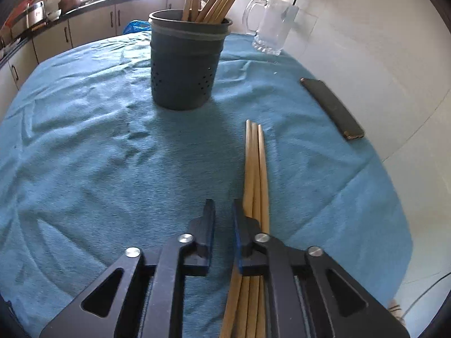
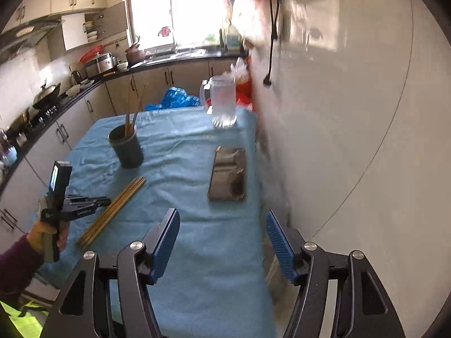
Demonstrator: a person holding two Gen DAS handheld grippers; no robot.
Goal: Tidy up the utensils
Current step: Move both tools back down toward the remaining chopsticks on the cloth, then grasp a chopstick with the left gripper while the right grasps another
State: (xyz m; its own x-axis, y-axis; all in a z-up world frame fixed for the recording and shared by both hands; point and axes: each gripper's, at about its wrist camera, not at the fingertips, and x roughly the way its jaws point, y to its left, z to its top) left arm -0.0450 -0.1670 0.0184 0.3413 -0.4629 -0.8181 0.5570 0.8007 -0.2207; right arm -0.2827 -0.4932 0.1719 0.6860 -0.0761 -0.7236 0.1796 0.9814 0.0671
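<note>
Three chopsticks (image 1: 255, 174) lie just outside the left gripper (image 1: 223, 207), whose narrow gap holds nothing; right gripper (image 2: 222, 226) gapes wide, empty.

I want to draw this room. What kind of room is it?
A home kitchen, most likely. A wok sits on the stove, a rice cooker stands on the dark counter, and a holder of chopsticks is on the table.

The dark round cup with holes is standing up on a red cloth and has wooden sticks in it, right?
Almost. The cloth is blue, not red; the left wrist view shows it plainly, and the right wrist view agrees. The rest holds: the dark round perforated cup stands upright on it with wooden chopsticks inside.
</note>
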